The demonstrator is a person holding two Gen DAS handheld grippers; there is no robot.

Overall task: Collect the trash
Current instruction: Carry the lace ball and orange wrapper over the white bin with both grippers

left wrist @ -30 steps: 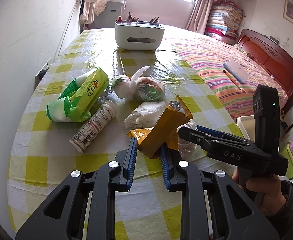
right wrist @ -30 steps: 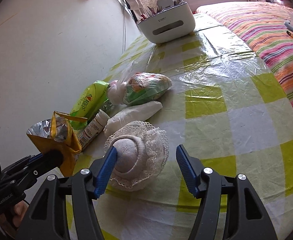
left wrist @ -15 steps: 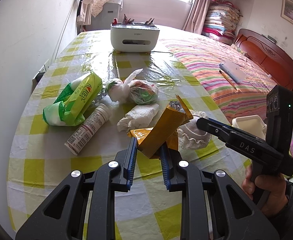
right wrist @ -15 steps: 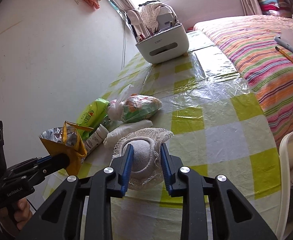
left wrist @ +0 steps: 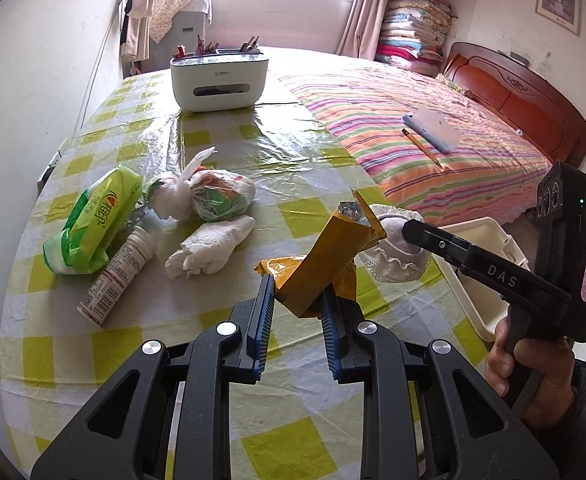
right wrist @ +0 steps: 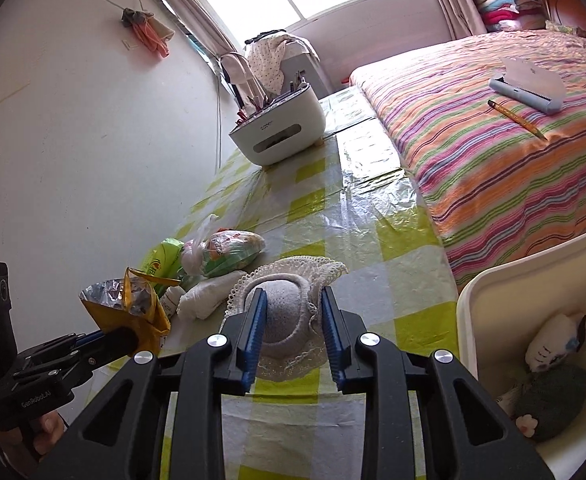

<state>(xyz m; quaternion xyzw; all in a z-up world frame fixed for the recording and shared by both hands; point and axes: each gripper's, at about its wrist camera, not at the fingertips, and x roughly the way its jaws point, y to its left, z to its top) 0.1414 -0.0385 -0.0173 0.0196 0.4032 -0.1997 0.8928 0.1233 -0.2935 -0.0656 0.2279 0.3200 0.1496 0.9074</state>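
My left gripper [left wrist: 297, 312] is shut on a torn yellow foil snack wrapper [left wrist: 325, 264], held above the checked table; the same wrapper [right wrist: 127, 304] shows at the left of the right wrist view. My right gripper [right wrist: 293, 320] is shut on a small white lace-trimmed hat [right wrist: 289, 312], lifted near the table's right edge; the hat [left wrist: 393, 252] hangs beside a white bin [left wrist: 477, 272]. On the table lie a green tissue pack [left wrist: 97, 224], a white bottle [left wrist: 117, 276], crumpled white tissue [left wrist: 209, 248] and a knotted plastic bag [left wrist: 213, 196].
The white bin [right wrist: 489, 320] at the right holds soft items. A white organiser box [left wrist: 219, 82] stands at the table's far end. A striped bed [left wrist: 413, 132] with a pencil and a grey device adjoins the table. A wall runs along the left.
My right gripper closed on the lace hat and carried it up and right to the bin. My left gripper, still holding the yellow wrapper, shifted the same way.
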